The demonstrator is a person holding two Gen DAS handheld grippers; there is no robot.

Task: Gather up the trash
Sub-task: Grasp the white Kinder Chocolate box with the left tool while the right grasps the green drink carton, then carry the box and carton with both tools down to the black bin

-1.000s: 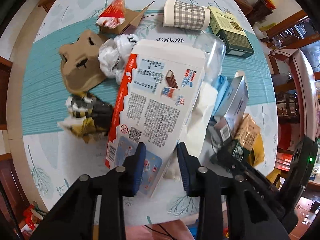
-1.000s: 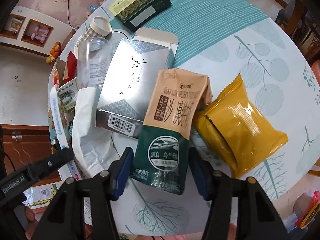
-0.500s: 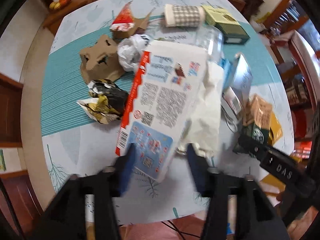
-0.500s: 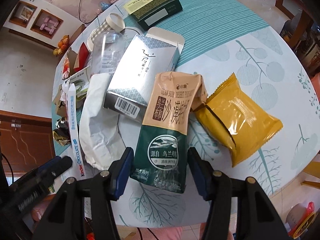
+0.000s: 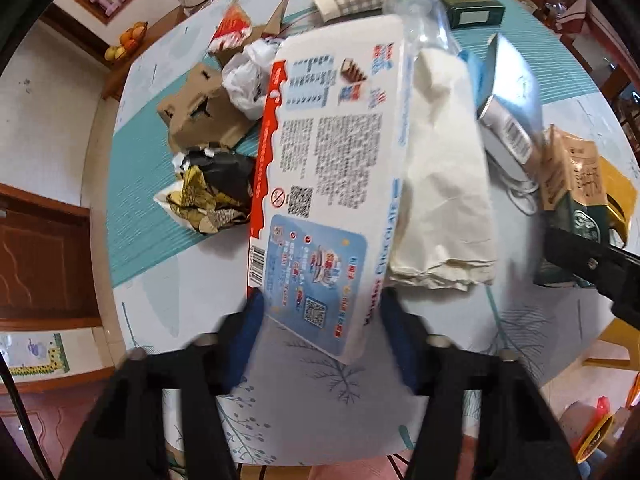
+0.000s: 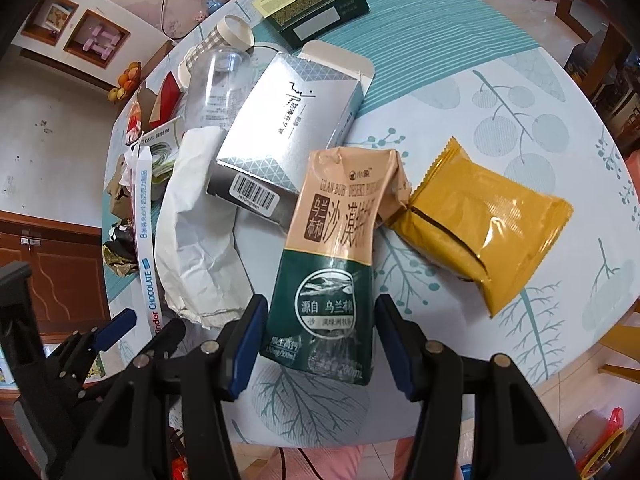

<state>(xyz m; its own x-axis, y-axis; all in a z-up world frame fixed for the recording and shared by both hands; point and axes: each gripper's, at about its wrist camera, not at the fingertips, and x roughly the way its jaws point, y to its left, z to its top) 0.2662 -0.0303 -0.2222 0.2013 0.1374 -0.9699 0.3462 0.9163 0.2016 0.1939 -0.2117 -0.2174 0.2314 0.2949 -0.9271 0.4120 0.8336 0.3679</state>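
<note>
My left gripper [image 5: 320, 320], jaws just closing, straddles the chocolate box [image 5: 328, 184] lying lengthwise away on the table [image 5: 168, 280]. My right gripper [image 6: 318, 344] brackets the upright-pointing milk carton [image 6: 332, 264], unclamped.

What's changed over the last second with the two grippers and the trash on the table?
The left gripper let go of the chocolate box, widened, then began closing again around its near end; whether the pads touch is unclear. The right gripper stayed put, jaws astride the milk carton. The other trash kept its place.
</note>
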